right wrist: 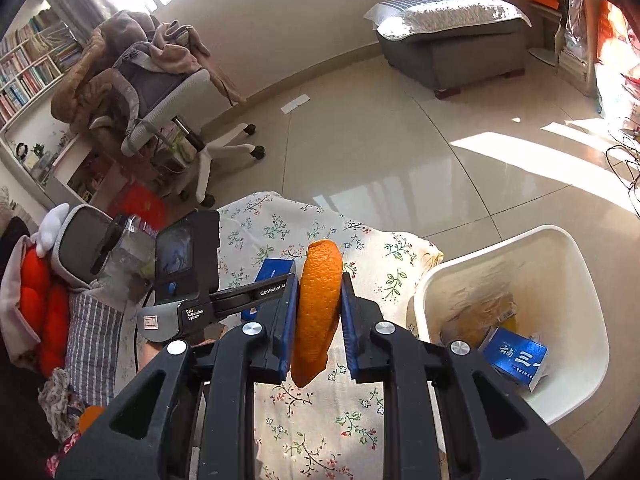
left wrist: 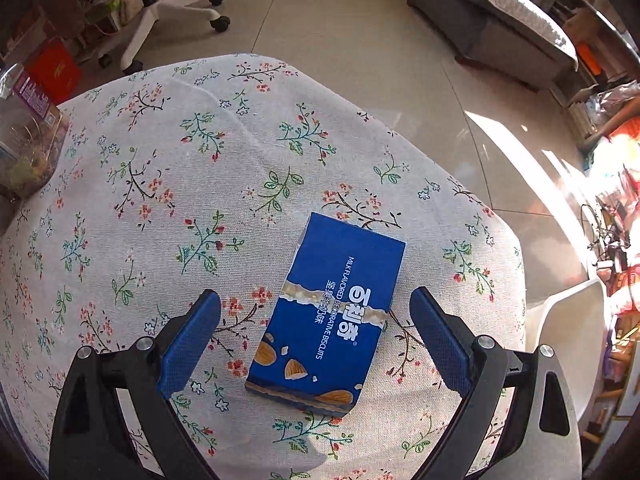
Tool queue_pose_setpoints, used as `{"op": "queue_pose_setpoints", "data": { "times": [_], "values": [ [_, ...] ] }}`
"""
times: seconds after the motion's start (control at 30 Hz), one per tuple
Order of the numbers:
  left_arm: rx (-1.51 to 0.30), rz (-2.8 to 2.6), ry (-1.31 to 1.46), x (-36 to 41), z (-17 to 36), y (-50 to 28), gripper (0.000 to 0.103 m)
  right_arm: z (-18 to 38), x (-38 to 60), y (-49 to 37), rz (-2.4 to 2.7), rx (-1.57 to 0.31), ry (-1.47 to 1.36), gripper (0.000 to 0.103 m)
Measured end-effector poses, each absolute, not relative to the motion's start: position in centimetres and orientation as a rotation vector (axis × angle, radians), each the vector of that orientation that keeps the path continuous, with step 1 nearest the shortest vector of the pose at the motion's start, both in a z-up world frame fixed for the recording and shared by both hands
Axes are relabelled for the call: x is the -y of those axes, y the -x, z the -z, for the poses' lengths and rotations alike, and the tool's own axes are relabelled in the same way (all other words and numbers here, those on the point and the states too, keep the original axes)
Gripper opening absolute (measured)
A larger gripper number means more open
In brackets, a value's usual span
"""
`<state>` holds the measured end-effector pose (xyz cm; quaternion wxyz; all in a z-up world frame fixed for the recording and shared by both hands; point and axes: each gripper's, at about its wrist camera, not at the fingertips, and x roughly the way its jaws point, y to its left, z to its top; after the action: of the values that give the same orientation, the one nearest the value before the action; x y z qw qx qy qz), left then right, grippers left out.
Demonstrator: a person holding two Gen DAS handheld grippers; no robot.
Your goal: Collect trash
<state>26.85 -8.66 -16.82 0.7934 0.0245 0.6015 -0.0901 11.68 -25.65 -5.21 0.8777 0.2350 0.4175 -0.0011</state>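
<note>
Sunlit tiled floor (right wrist: 400,152), grey ottoman (right wrist: 452,52)

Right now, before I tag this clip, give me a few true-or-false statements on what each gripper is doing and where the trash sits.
1. The right gripper is shut on the orange peel. True.
2. The left gripper is clamped on the blue biscuit box. False: its fingers stand wide open on either side of the box, not touching it.
3. The blue biscuit box lies flat on the floral tablecloth. True.
4. The white bin is empty. False: a blue carton and brownish scraps already lie inside.
5. The orange peel hangs over the white bin. False: it is above the tablecloth, left of the bin.
</note>
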Motion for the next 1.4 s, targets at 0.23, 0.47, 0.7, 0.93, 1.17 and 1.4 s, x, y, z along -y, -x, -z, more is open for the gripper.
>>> {"op": "queue_pose_setpoints", "data": {
  "times": [0.23, 0.47, 0.7, 0.93, 1.17, 1.4],
  "values": [
    [-1.285, 0.199, -0.104, 7.9, 18.1, -26.4, 0.057, 5.2, 25.0, -11.6, -0.023, -0.876, -0.489, 0.020],
    [-1.200, 0.074, 0.031, -0.3, 15.4, -23.7, 0.057, 4.9, 22.9, -11.4, -0.097, -0.876, -0.469, 0.020],
    [-1.077, -0.126, 0.170, -9.4, 11.0, -17.7, 0.057, 4.4, 19.6, -10.3, -0.179, -0.870, -0.413, 0.020],
    [-0.856, -0.209, 0.209, -11.8, 5.6, -9.8, 0.057, 3.6, 17.0, -7.9, -0.193, -0.795, -0.302, 0.020],
    [-0.553, -0.119, 0.094, -8.1, 1.2, -4.0, 0.057, 3.0, 15.9, -5.1, -0.120, -0.650, -0.179, 0.020],
    [-0.467, -0.060, 0.112, -5.9, -0.1, -3.8, 0.057, 2.0, 16.7, -4.0, -0.037, -0.546, -0.092, 0.020]
  ]
}}
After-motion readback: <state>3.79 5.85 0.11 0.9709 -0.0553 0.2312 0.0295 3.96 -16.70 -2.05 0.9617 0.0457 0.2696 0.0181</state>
